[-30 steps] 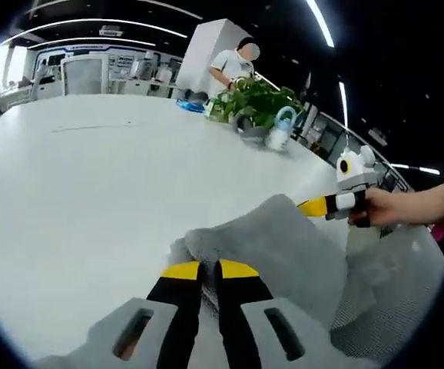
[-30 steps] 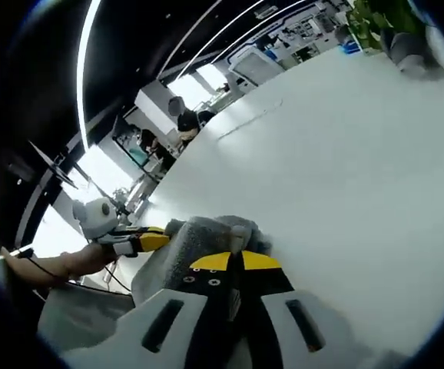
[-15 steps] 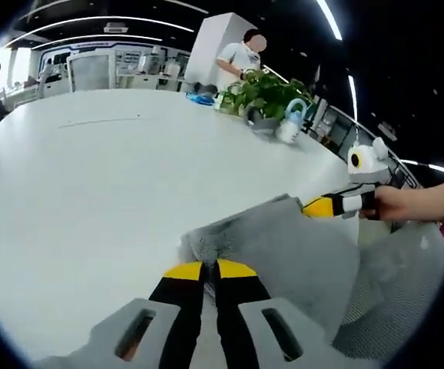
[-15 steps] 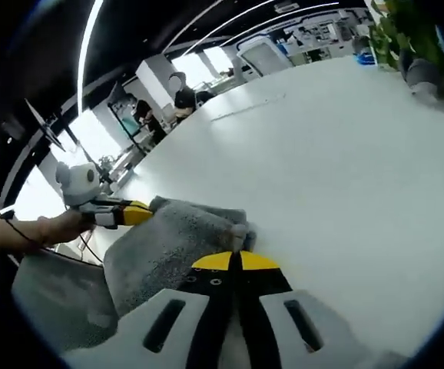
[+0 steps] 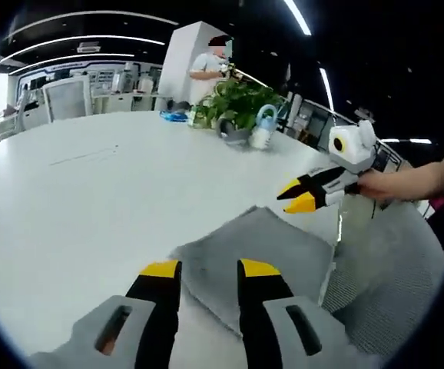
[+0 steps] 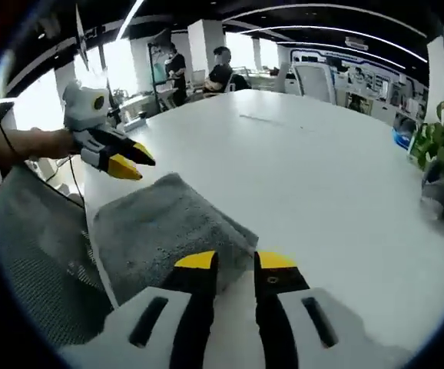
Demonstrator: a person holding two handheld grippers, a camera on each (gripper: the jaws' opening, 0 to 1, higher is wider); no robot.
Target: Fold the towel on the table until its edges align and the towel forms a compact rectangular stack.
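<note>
Left gripper view: the left tool [image 5: 203, 268] has let go, jaws now parted, and the grey towel [image 5: 256, 257] lies folded on the white surface [image 5: 91, 200]. Right gripper view: the right tool [image 6: 234, 260] has also released, jaws apart over the towel's edge.

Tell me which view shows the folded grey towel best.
The right gripper view: the towel lies there nearly whole, top face and two folded edges clear of the open right gripper. The left gripper view shows it more foreshortened, its near edge behind the open left gripper.
</note>
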